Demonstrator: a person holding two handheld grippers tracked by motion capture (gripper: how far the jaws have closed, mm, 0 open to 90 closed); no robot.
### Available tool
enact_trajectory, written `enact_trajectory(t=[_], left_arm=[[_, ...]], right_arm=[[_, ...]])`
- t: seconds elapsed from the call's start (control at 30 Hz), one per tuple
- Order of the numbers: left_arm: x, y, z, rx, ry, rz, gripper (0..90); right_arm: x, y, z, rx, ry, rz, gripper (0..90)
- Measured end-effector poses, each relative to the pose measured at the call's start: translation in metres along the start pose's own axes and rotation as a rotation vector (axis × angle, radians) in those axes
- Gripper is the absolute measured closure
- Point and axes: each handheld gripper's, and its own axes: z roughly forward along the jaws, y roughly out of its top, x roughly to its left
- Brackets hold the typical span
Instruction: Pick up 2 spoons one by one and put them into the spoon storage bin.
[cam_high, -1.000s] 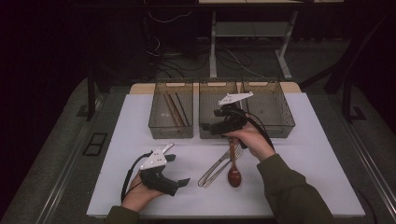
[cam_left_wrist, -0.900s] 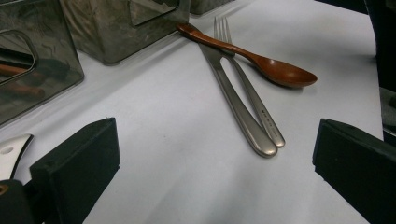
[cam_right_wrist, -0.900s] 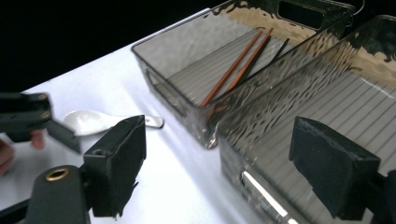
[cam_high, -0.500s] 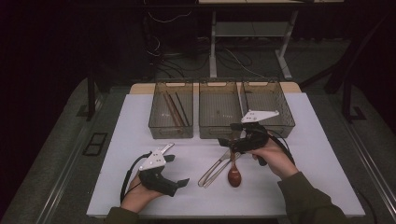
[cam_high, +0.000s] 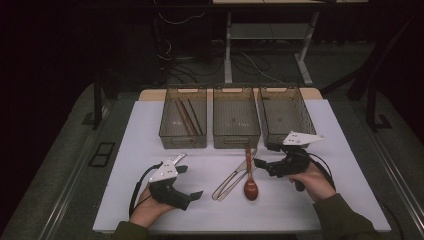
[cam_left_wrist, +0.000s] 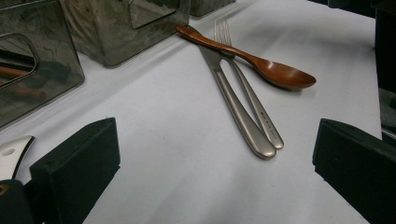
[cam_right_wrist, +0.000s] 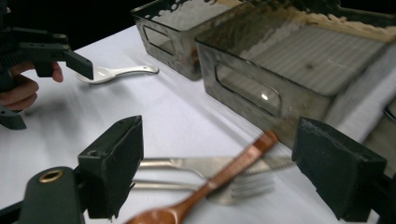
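A brown wooden spoon (cam_high: 250, 181) lies on the white table, its handle crossing a steel fork and knife (cam_high: 231, 179) that lie side by side. My right gripper (cam_high: 265, 155) is low just right of the spoon's handle, open. From the right gripper view its own jaws (cam_right_wrist: 224, 172) frame the spoon handle (cam_right_wrist: 219, 179), the fork (cam_right_wrist: 245, 186) and the knife (cam_right_wrist: 182, 163), with nothing held. My left gripper (cam_high: 190, 182) rests open at the front left, facing the cutlery. Its own camera shows the spoon (cam_left_wrist: 266, 65) and the steel pair (cam_left_wrist: 245, 112) beyond its open jaws (cam_left_wrist: 215, 177).
Three clear bins stand in a row at the back: the left bin (cam_high: 183, 142) holds brown chopsticks (cam_high: 186, 117), beside the middle bin (cam_high: 236, 141) and the right bin (cam_high: 282, 139). A white ceramic spoon (cam_right_wrist: 116, 72) lies near the left gripper (cam_right_wrist: 46, 88).
My right gripper has come back from above the bins, moving right and down to the table beside the spoon handle. The left gripper and the cutlery have stayed put.
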Motion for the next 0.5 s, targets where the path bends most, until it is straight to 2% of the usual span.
enact_trajectory(t=[0.17, 0.37, 0.5], left_arm=[[-0.001, 0.000, -0.002, 0.002, 0.007, 0.003, 0.1], [-0.003, 0.001, -0.001, 0.003, 0.011, 0.006, 0.1], [-0.002, 0.001, -0.001, 0.008, 0.014, 0.009, 0.1]], right_arm=[[-0.006, -0.015, -0.014, -0.012, -0.003, 0.010, 16.2], [-0.008, -0.034, -0.025, -0.019, -0.001, 0.018, 16.2], [-0.006, -0.044, -0.029, -0.005, -0.001, -0.009, 16.2]])
